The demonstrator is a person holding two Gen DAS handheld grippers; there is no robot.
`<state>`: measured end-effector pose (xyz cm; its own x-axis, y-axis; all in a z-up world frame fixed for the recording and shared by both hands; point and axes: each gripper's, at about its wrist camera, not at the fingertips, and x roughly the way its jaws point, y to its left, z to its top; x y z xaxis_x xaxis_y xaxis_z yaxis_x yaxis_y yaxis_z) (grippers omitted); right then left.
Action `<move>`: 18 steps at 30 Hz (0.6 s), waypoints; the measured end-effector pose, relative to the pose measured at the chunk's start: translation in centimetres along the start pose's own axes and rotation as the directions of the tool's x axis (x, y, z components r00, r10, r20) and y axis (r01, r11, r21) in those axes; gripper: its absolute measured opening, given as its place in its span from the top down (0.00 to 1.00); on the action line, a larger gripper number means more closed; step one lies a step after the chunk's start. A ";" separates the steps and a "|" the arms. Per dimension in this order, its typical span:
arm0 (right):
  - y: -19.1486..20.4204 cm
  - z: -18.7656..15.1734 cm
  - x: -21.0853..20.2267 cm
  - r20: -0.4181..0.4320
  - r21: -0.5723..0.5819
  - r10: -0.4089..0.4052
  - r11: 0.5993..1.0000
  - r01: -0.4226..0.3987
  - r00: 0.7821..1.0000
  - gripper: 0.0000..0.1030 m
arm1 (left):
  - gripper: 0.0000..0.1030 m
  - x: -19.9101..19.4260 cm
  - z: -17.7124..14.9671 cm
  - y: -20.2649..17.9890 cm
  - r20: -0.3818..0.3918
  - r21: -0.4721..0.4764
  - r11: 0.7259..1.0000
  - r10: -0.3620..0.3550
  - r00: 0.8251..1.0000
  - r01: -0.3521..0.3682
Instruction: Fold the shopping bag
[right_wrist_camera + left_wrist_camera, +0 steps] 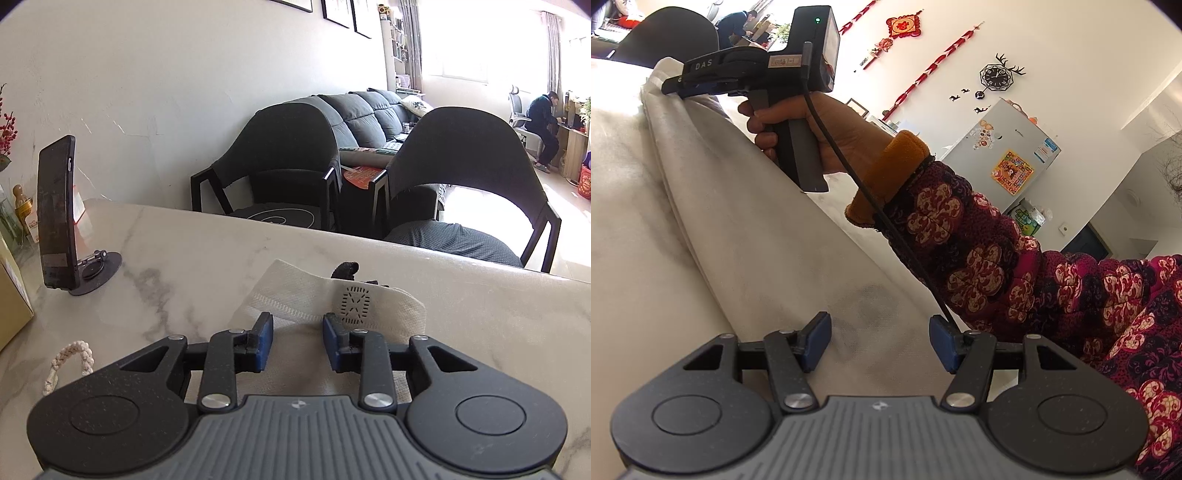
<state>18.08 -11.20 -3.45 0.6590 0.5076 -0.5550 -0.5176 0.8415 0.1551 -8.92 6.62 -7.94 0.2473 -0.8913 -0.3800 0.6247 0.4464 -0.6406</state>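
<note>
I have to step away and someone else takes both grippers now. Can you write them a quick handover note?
Left gripper: open, empty, over the white shopping bag.
Right gripper: jaws apart at the bag's hemmed edge, not pinching it.
The bag lies on the marble table, that edge partly lifted and creased; a rope handle lies beside the right gripper.
Done: folding seems begun.
Left: regrip the edge, finish folding, flatten.

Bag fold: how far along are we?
Done: the bag lies flat on the table, with one long fold running along it. In hand: nothing; the right gripper stands open over the hem, the left gripper open above the cloth. Left: further folds; the rope handle is still out.
</note>
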 end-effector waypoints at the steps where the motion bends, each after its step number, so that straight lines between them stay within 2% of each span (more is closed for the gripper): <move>1: -0.1 0.0 -0.3 0.006 0.014 0.003 1.000 -0.003 1.000 0.50 | 0.42 0.1 0.0 -0.2 0.001 0.000 1.000 0.000 1.000 0.000; 3: -0.5 0.1 -1.6 0.030 0.060 0.016 0.998 -0.017 0.999 0.43 | 0.42 0.3 -0.1 -0.6 0.001 0.006 1.000 0.004 1.000 -0.004; 5: -0.8 0.0 -2.8 0.046 0.081 0.022 0.996 -0.026 0.999 0.42 | 0.42 0.4 0.1 -1.2 0.001 0.022 0.999 0.031 1.000 -0.031; 8: -1.2 -0.8 -5.6 0.068 0.062 -0.007 0.998 0.003 0.998 0.43 | 0.42 0.6 0.6 -2.3 0.000 0.040 0.995 0.088 0.996 -0.088; 13: -2.1 -2.5 -8.5 0.064 0.067 -0.025 0.998 0.021 0.998 0.52 | 0.42 0.4 2.9 -4.1 0.024 0.098 0.976 0.194 0.981 -0.195; 18: -2.0 -4.0 -10.2 0.066 0.066 -0.014 0.998 0.009 0.998 0.59 | 0.41 0.8 5.8 -4.6 0.092 0.148 0.941 0.294 0.951 -0.305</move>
<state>10.20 -18.79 -1.43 0.7007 0.5071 -0.5018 -0.4741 0.8566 0.2036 -7.36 3.42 -1.44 0.4869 -0.7240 -0.4886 0.6216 0.6802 -0.3885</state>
